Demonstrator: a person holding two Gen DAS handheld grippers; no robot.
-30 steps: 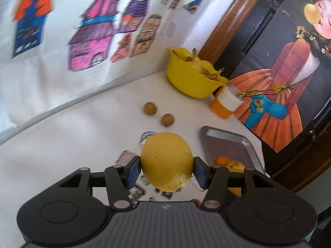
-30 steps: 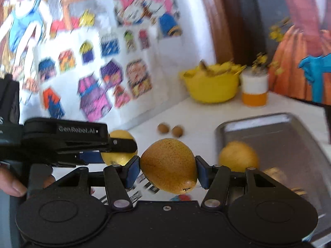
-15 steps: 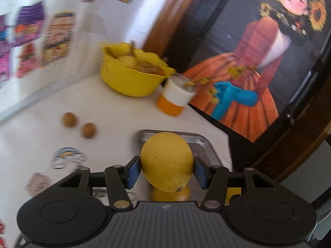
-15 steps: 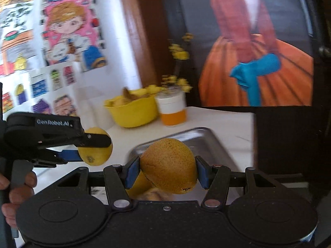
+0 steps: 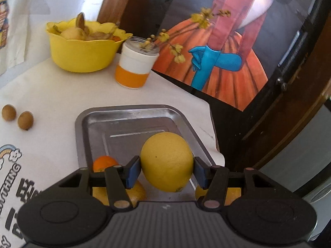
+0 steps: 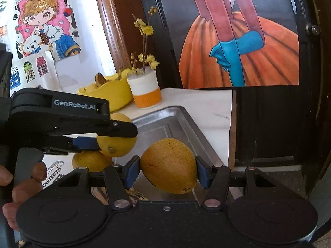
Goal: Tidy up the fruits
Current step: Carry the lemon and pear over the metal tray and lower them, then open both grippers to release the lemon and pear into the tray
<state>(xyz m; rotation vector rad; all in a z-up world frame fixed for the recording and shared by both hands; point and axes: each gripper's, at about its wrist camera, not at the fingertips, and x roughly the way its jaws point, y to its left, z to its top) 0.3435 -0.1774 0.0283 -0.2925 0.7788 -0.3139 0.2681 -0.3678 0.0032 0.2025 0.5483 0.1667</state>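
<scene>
Left gripper (image 5: 167,170): clenched on smooth yellow lemon (image 5: 167,161), held above rectangular silver metal tray (image 5: 132,122). Right gripper (image 6: 168,171): clenched on speckled golden-brown pear (image 6: 168,165), likewise over the tray. In tray: small orange mandarin (image 5: 104,163). Behind it: scalloped yellow plastic bowl (image 5: 82,51), white-and-orange jar (image 5: 134,70). Two brown nuts (image 5: 17,116) lie left of the tray.

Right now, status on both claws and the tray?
Left claw shut on lemon, over tray. Right claw shut on pear, over tray too. Orange and other fruit already in tray beneath.
</scene>
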